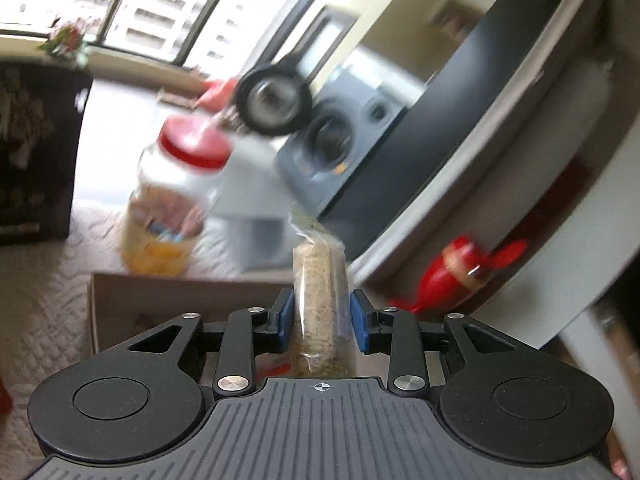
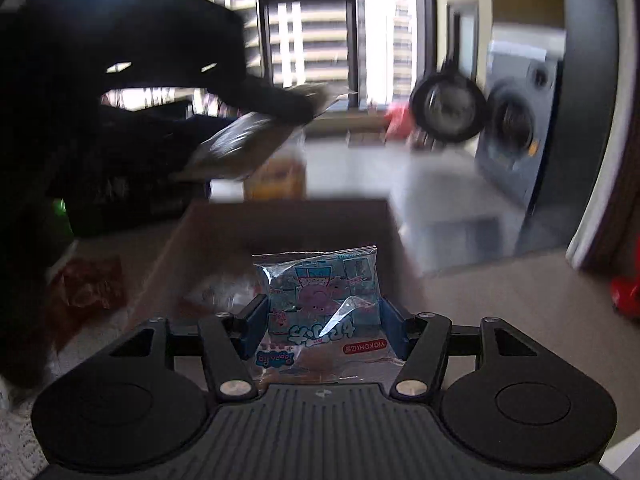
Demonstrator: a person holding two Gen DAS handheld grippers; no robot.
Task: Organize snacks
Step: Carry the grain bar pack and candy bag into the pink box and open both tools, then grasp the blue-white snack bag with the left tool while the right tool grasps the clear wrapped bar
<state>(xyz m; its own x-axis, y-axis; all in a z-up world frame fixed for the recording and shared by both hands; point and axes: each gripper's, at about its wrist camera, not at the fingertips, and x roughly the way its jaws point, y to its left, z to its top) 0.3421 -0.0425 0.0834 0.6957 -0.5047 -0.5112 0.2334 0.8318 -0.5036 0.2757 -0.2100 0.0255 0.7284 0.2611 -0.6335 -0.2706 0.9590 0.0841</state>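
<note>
My left gripper [image 1: 322,314] is shut on a clear packet of tan grain snack [image 1: 318,300], held upright above the cardboard box [image 1: 160,296]. In the right wrist view the left gripper [image 2: 288,108] shows as a dark blurred shape at the upper left, holding that packet [image 2: 240,148] above the box [image 2: 224,232]. My right gripper [image 2: 324,320] is shut on a blue Peppa Pig snack packet [image 2: 320,296], held over the near end of the box. Another clear packet [image 2: 218,292] lies inside the box.
A red-lidded plastic jar [image 1: 172,204] of snacks stands behind the box. A red-brown packet [image 2: 90,284] lies on the table left of the box. A round black lens [image 1: 274,102] hangs above. A red toy [image 1: 452,276] sits right. A grey speaker [image 1: 340,140] stands behind.
</note>
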